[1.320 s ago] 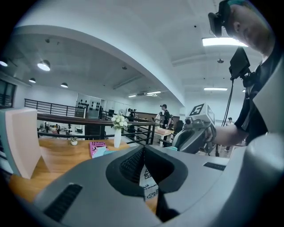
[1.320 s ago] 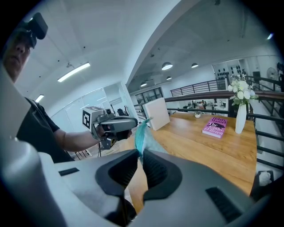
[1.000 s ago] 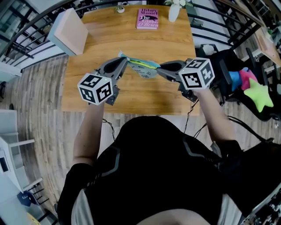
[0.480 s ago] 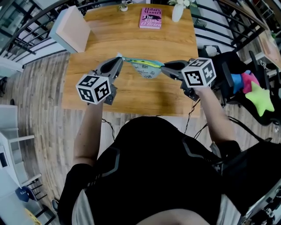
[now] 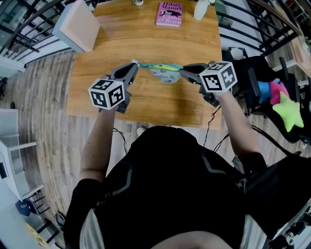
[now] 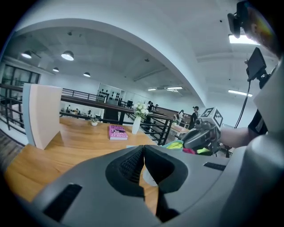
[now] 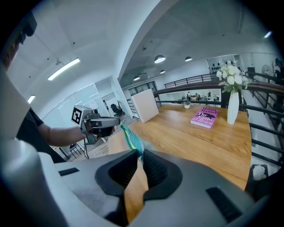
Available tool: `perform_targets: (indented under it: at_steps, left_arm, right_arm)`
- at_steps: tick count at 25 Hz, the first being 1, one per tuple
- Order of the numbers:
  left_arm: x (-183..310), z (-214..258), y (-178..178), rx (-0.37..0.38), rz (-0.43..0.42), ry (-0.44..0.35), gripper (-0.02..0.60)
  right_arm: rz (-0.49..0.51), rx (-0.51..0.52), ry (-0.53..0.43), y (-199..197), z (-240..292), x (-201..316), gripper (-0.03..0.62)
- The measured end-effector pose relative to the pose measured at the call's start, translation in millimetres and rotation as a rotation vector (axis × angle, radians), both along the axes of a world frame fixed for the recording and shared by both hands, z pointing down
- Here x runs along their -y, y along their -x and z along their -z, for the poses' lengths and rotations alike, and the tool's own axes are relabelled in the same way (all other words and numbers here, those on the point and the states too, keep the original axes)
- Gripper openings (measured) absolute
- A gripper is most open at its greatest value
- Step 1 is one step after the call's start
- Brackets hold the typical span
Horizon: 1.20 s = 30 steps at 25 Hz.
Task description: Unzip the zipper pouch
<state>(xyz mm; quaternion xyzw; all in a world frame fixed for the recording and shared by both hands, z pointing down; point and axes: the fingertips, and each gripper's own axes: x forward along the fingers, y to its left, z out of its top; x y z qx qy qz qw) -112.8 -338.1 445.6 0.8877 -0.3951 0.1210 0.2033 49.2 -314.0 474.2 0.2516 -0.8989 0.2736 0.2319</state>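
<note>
The zipper pouch [image 5: 163, 73], pale with a teal and yellow-green top edge, hangs stretched between my two grippers above the wooden table [image 5: 146, 104]. My left gripper [image 5: 136, 64] is shut on its left end; in the left gripper view the jaws [image 6: 143, 150] meet, with a pale bit of pouch [image 6: 148, 176] below them. My right gripper [image 5: 183, 71] is shut on the right end. In the right gripper view the pouch's teal edge [image 7: 129, 136] runs from my jaws to the left gripper [image 7: 103, 124]. Whether either gripper holds the zipper pull is hidden.
A pink book [image 5: 169, 13] and a white vase [image 5: 200, 8] stand at the table's far edge. A pale upright board [image 5: 77, 25] is at the far left corner. Coloured plush toys [image 5: 282, 102] lie on a dark chair to the right. Black railings run behind the table.
Both grippers have sunk toward the table together, the pouch still stretched between them. Both grips are unchanged.
</note>
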Motion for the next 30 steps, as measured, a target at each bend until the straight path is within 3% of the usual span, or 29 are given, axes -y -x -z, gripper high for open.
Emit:
perform_targets:
  at_steps: [7,13,19,30]
  left_arm:
    - [16.0,-47.3,-13.8,0.074,0.036,0.041,0.029]
    - [28.2,-78.9,-21.3,0.143,0.053,0.082,0.029]
    - [34.1,-122.3,-8.0,0.168,0.112,0.180,0.029]
    - [1.4,-199.8,8.2,0.215,0.105,0.371,0.029]
  right_arm:
    - [-0.005,-0.079,0.007,-11.5,-43.3,30.3,0.051]
    - [-0.040,-0.075,0.017,-11.7,-76.0,58.9,0.051]
    - [0.014,-0.058,0.043,-1.3,-110.2,62.1,0.051]
    - [0.043,-0.063,0.254,15.4,-181.7,18.5,0.051]
